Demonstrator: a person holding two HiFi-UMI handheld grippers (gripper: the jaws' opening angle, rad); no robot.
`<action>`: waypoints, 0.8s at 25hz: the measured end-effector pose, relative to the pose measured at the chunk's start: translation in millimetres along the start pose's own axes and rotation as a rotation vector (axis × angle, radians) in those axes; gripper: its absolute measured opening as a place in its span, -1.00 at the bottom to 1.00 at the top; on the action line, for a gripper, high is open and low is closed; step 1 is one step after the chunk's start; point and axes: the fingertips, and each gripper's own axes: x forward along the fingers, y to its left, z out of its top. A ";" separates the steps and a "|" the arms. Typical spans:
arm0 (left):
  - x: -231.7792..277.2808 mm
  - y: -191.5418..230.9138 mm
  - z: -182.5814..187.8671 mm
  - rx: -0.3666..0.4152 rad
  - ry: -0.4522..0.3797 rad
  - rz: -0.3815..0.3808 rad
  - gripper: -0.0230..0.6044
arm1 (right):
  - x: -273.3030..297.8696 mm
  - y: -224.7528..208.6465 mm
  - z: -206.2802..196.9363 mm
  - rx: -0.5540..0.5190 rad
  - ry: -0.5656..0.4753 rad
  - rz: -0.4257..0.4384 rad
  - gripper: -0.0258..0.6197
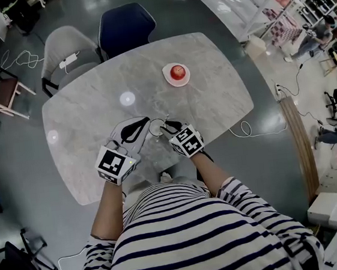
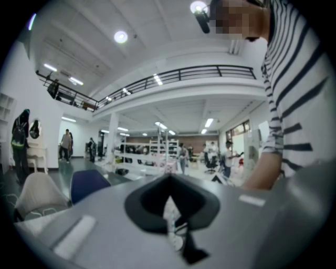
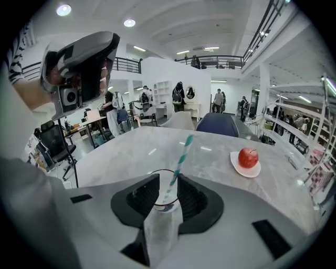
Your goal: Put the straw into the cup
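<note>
A clear glass cup (image 1: pixel 157 126) stands near the front edge of the marble table (image 1: pixel 88 116). In the right gripper view a teal-and-white striped straw (image 3: pixel 181 155) sits in the cup (image 3: pixel 163 226) and leans up and to the right above the rim. My right gripper (image 3: pixel 164 184) is shut on the cup, one jaw on each side just under the rim. My left gripper (image 1: pixel 145 123) hovers just left of the cup, tilted upward. In the left gripper view it (image 2: pixel 169 197) is pinched on a thin white strip (image 2: pixel 171 223) that looks like paper.
A red apple (image 1: pixel 177 71) on a small white plate (image 1: pixel 184 80) sits at the far middle of the table; in the right gripper view the apple (image 3: pixel 248 157) is to the right. A blue chair (image 1: pixel 126 24) and a grey chair (image 1: pixel 68 46) stand behind the table.
</note>
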 end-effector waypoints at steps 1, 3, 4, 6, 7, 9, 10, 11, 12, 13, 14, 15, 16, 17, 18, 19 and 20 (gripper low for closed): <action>0.4 -0.1 0.0 0.000 0.000 0.001 -0.91 | -1.2 -2.0 0.7 0.011 0.002 -0.008 -0.63; 0.3 -0.6 0.1 0.001 -0.003 0.003 -0.91 | -3.6 -5.7 1.3 0.036 0.004 -0.023 -0.63; 0.0 -1.2 0.1 0.001 -0.005 0.003 -0.91 | -4.9 -7.2 1.0 0.050 0.006 -0.030 -0.63; -0.1 -2.6 0.2 0.002 -0.007 0.003 -0.91 | -7.7 -10.1 0.5 0.075 0.007 -0.037 -0.63; 0.4 -3.3 0.6 0.003 -0.008 0.002 -0.91 | -9.4 -11.9 0.3 0.085 0.007 -0.041 -0.63; 1.6 -4.7 1.7 0.004 -0.008 0.002 -0.91 | -13.1 -15.8 -1.4 0.106 0.005 -0.047 -0.63; 1.9 -5.5 2.0 0.004 -0.008 0.001 -0.91 | -14.8 -17.3 -3.2 0.118 0.006 -0.048 -0.63; 2.1 -6.2 2.1 0.004 -0.009 0.001 -0.91 | -16.2 -18.4 -5.6 0.132 0.005 -0.048 -0.63; 2.1 -6.7 2.0 0.004 -0.009 -0.001 -0.91 | -17.1 -19.3 -8.1 0.150 0.003 -0.046 -0.63; 2.2 -7.1 1.8 0.004 -0.009 -0.003 -0.91 | -17.7 -20.0 -10.6 0.173 -0.001 -0.043 -0.63; 2.6 -7.5 1.6 0.003 -0.009 -0.006 -0.91 | -18.2 -20.7 -13.1 0.196 -0.005 -0.040 -0.63; 3.0 -8.1 1.5 0.004 -0.008 -0.008 -0.91 | -18.6 -21.4 -15.5 0.216 -0.009 -0.037 -0.63; 3.6 -8.8 1.5 0.004 -0.008 -0.011 -0.91 | -19.2 -21.9 -17.5 0.232 -0.014 -0.036 -0.63; 4.1 -9.8 1.7 0.004 -0.008 -0.014 -0.91 | -20.1 -22.2 -18.9 0.241 -0.018 -0.035 -0.63; 4.6 -10.9 1.9 0.005 -0.008 -0.016 -0.91 | -21.4 -22.4 -19.6 0.246 -0.024 -0.035 -0.63; 5.1 -11.9 1.9 0.005 -0.009 -0.017 -0.91 | -22.8 -22.6 -19.5 0.248 -0.032 -0.035 -0.63; 5.6 -12.6 1.9 0.005 -0.009 -0.018 -0.91 | -24.1 -22.6 -18.5 0.248 -0.041 -0.035 -0.63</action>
